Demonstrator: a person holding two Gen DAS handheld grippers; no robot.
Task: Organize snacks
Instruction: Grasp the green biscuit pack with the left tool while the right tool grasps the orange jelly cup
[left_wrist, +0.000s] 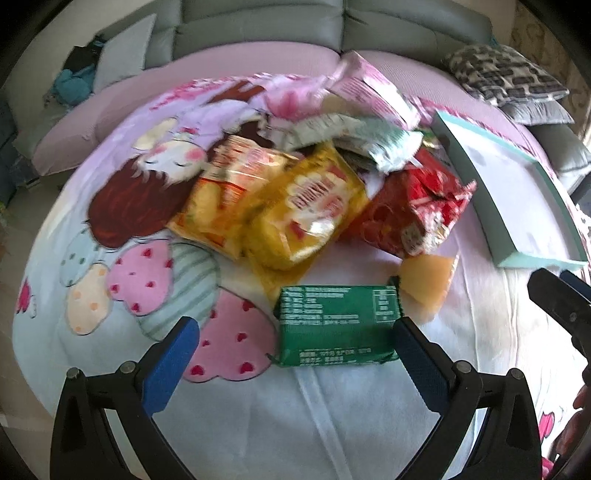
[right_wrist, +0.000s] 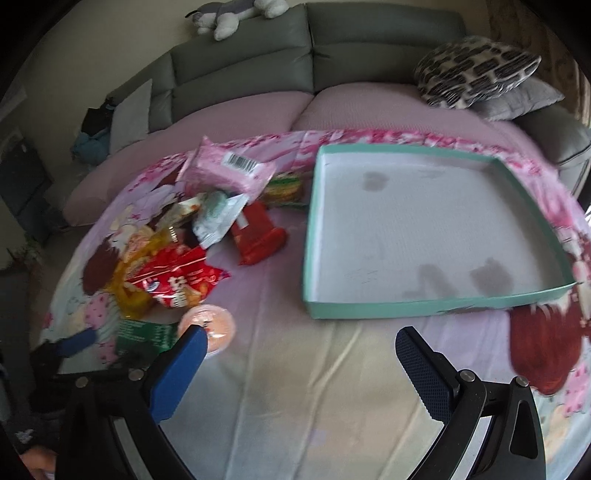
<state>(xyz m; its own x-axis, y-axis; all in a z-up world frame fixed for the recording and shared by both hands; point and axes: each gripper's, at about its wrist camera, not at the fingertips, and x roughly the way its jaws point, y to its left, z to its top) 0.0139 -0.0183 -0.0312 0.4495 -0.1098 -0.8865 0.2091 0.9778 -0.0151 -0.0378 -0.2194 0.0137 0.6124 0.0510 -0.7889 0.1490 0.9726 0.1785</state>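
Note:
A pile of snack packets lies on a cartoon-print blanket. A green packet (left_wrist: 336, 326) lies flat between the fingers of my left gripper (left_wrist: 295, 332), which is open around it, the right finger near its edge. Beyond it lie a yellow bag (left_wrist: 306, 218), an orange bag (left_wrist: 225, 184) and a red bag (left_wrist: 413, 210). A teal-rimmed empty box lid (right_wrist: 421, 306) lies to the right. My right gripper (right_wrist: 299, 339) is open and empty above the blanket in front of the box. A small round pink cup (right_wrist: 218, 325) sits by its left finger.
A pink packet (right_wrist: 225, 170), a white-green packet (right_wrist: 218, 214) and a red box-shaped packet (right_wrist: 258, 236) lie at the pile's far side. A grey sofa back (right_wrist: 314, 48), patterned cushions (right_wrist: 476, 70) and a plush toy (right_wrist: 229, 14) are behind.

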